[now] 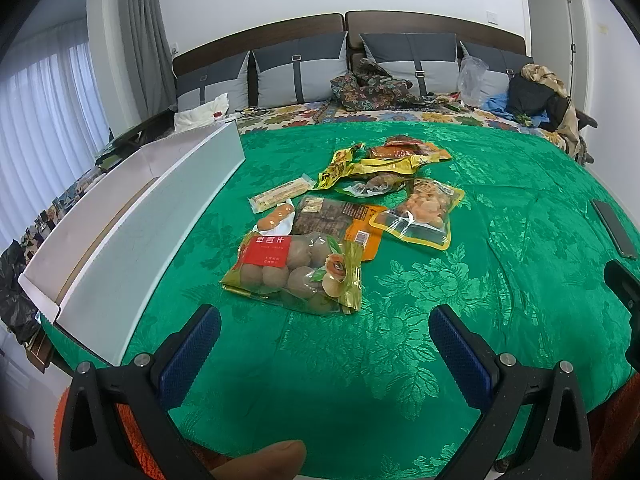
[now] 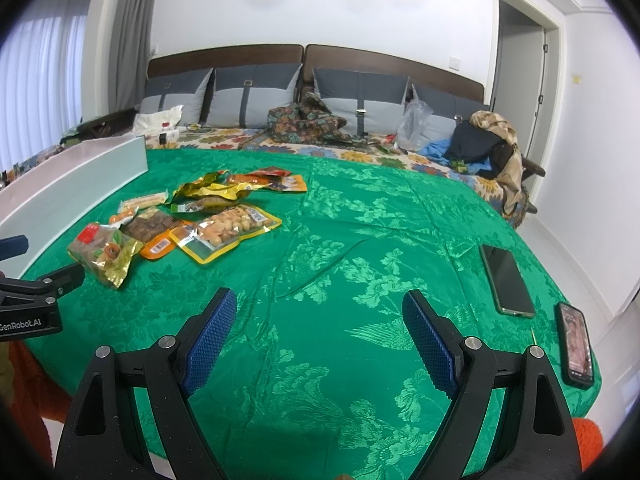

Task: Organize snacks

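Observation:
Several snack packets lie in a heap on the green bedspread (image 1: 460, 264). Nearest is a clear bag of brown round fruits with a red label (image 1: 292, 270) (image 2: 102, 254). Behind it sit a dark-and-orange packet (image 1: 334, 220), a yellow-edged pouch of pale nuts (image 1: 424, 212) (image 2: 226, 230), a long bar (image 1: 280, 194), a small sausage-shaped pack (image 1: 276, 216) and crumpled yellow wrappers (image 1: 372, 166). My left gripper (image 1: 324, 330) hangs open just short of the fruit bag. My right gripper (image 2: 318, 320) is open over bare bedspread, right of the heap. Neither holds anything.
A long white box (image 1: 152, 236) (image 2: 76, 176) stands open on the left of the bed. Two phones (image 2: 506, 280) (image 2: 576, 344) lie at the right edge. Pillows and clothes (image 1: 376, 84) crowd the headboard. A thumb (image 1: 260, 462) shows at the bottom.

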Motion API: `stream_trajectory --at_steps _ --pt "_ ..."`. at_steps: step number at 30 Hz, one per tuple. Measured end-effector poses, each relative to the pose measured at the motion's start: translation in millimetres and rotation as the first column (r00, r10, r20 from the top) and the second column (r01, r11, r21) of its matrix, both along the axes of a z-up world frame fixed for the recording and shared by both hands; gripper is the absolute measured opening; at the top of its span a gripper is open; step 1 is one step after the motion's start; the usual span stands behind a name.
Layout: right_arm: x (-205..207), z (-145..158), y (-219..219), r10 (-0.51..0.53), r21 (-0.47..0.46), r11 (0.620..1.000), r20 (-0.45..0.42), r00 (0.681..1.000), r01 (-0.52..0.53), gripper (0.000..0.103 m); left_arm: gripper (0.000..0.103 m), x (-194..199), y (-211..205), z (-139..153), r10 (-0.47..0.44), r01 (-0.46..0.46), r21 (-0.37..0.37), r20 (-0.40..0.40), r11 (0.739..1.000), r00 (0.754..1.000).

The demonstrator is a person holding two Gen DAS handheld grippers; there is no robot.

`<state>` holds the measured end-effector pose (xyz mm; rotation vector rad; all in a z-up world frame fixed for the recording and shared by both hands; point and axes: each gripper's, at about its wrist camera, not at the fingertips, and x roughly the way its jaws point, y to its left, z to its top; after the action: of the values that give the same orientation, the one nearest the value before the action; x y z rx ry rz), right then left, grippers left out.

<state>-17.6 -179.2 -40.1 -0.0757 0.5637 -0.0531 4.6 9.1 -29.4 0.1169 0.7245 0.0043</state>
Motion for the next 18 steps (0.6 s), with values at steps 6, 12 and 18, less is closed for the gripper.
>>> stream_trajectory --at_steps 6,12,18 --pt "0.4 -1.2 0.7 0.002 0.0 1.0 -0.007 1.0 -0.002 0.088 0.103 3.4 3.2 -4.6 0.006 -0.006 0.0 -0.016 1.0 1.0" --pt "3.6 -6.2 -3.2 0.0 0.01 1.0 -0.042 0.999 0.001 0.088 0.103 24.3 14.0 -33.8 0.032 -0.035 -0.018 -0.159 0.999 0.987" --pt "7.0 -13.5 -8.7 -0.006 0.023 1.0 -0.076 0.997 0.008 0.088 0.103 49.9 30.9 -65.4 0.072 -0.088 -0.046 -0.274 0.995 0.959"
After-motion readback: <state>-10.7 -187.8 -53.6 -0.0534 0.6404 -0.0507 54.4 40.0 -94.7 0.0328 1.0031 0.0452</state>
